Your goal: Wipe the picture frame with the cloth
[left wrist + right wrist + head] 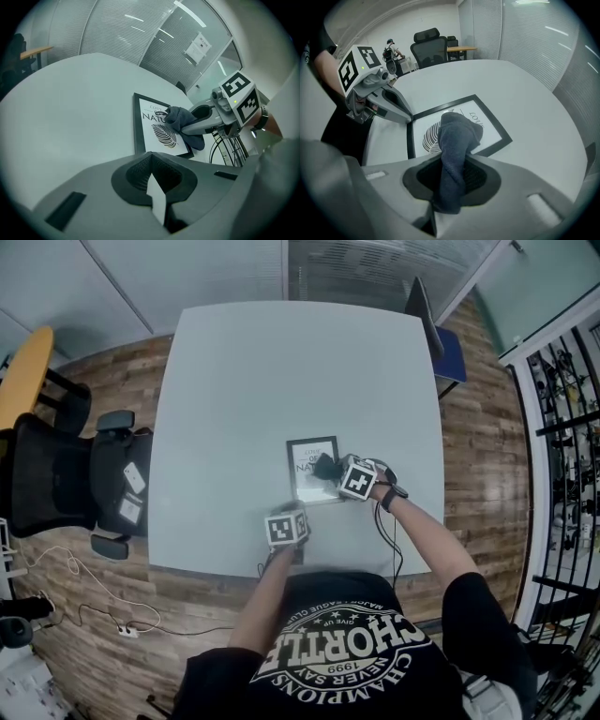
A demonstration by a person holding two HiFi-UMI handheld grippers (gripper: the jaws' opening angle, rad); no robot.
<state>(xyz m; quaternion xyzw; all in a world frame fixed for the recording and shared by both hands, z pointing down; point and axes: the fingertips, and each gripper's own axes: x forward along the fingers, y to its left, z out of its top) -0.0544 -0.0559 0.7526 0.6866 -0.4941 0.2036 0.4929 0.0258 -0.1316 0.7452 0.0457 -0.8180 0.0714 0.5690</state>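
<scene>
A black picture frame with a leaf print lies flat on the white table, near its front edge. My right gripper is shut on a dark blue-grey cloth, which is bunched on the glass at the frame's right side. The left gripper view shows the cloth resting on the print, with the frame under it. My left gripper is shut, and its tip sits at the frame's near-left corner. I cannot tell whether it touches the frame.
A black office chair stands left of the table and a blue chair at the far right corner. Cables lie on the wooden floor. The table's front edge runs just before the person's body.
</scene>
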